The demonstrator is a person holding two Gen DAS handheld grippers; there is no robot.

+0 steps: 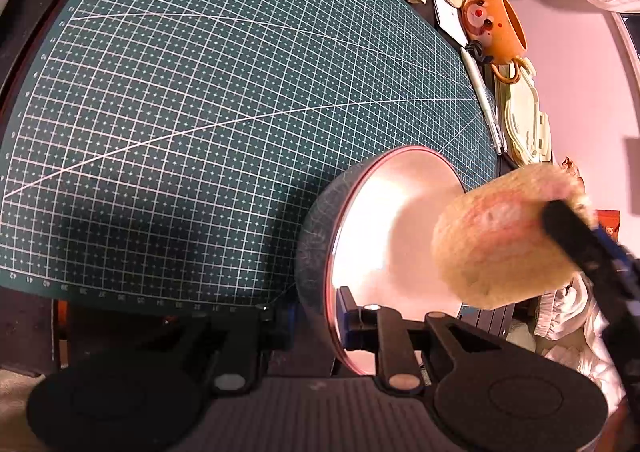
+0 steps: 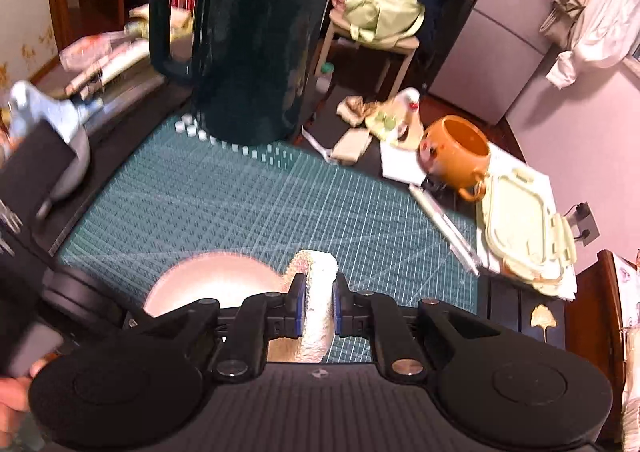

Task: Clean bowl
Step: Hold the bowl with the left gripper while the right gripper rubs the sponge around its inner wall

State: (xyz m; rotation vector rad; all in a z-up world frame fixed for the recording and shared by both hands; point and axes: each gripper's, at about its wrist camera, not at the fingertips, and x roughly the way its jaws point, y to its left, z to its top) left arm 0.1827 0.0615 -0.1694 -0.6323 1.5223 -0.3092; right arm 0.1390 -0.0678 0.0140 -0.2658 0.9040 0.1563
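Observation:
A bowl [image 1: 384,219], dark outside and pale pink inside, hangs tilted on its side over the green cutting mat [image 1: 200,111]. My left gripper [image 1: 314,312] is shut on its lower rim, one finger inside the bowl and one outside. A fluffy cream sponge [image 1: 492,244] sits at the bowl's mouth on its right side. In the right wrist view my right gripper [image 2: 319,292] is shut on this sponge [image 2: 316,316], with the bowl [image 2: 208,280] just to its left. One black finger [image 1: 568,223] of the right gripper crosses the sponge in the left wrist view.
A tall dark green kettle [image 2: 256,43] stands at the mat's far edge. To the right lie an orange face mug [image 2: 456,151], a pale green container lid [image 2: 524,228], a white pen [image 1: 484,99] and crumpled paper [image 2: 352,107]. A chair and a fridge stand behind.

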